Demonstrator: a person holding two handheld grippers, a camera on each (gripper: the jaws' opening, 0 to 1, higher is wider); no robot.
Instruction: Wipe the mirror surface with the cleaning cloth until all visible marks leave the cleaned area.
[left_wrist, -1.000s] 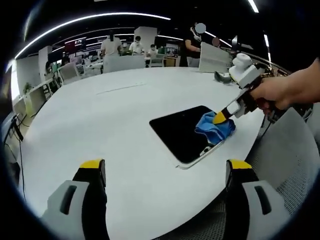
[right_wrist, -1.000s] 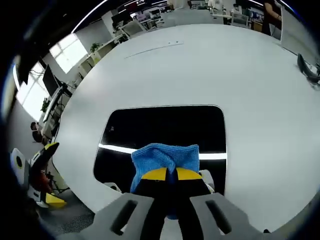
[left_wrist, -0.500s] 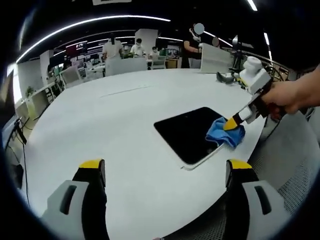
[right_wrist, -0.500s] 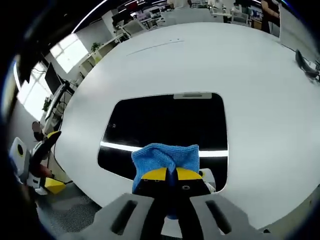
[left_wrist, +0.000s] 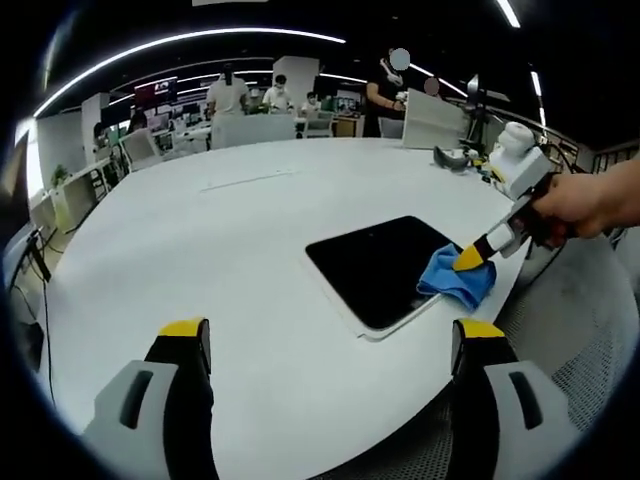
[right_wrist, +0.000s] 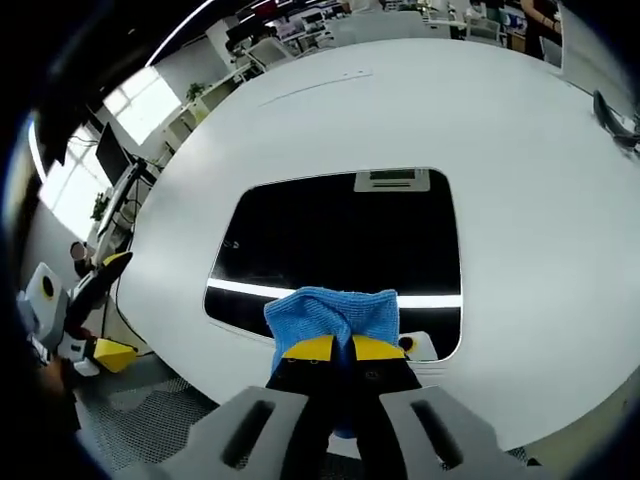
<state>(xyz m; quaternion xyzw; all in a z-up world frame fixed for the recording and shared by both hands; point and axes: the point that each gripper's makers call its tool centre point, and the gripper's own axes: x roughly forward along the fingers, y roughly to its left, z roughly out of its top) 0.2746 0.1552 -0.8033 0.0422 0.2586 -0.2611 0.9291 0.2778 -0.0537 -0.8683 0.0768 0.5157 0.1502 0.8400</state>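
No brand, label or writing is legible to me anywhere, not even on the pale patch at the mirror's far edge. In the left gripper view, my left gripper (left_wrist: 325, 345) hangs over bare white table (left_wrist: 200, 250), its yellow-tipped fingers (left_wrist: 185, 328) wide apart with nothing between them. There is plenty of open tabletop to the left and beyond it. To the right of that lies the mirror (left_wrist: 385, 265), a dark rounded rectangle flat on the table, its near corner close to the table's edge. Further right, my right gripper (left_wrist: 470, 258) presses the blue cleaning cloth (left_wrist: 455, 282) onto the mirror's right-hand corner, and my hand (left_wrist: 590, 200) holds its handle.

In the right gripper view, the mirror (right_wrist: 340, 240) reflects a bright strip of light. My right gripper (right_wrist: 333, 347) has its fingers (right_wrist: 310, 348) together, clamped on the cleaning cloth (right_wrist: 332, 312) at the mirror's near edge, by the table (right_wrist: 500, 150) rim.
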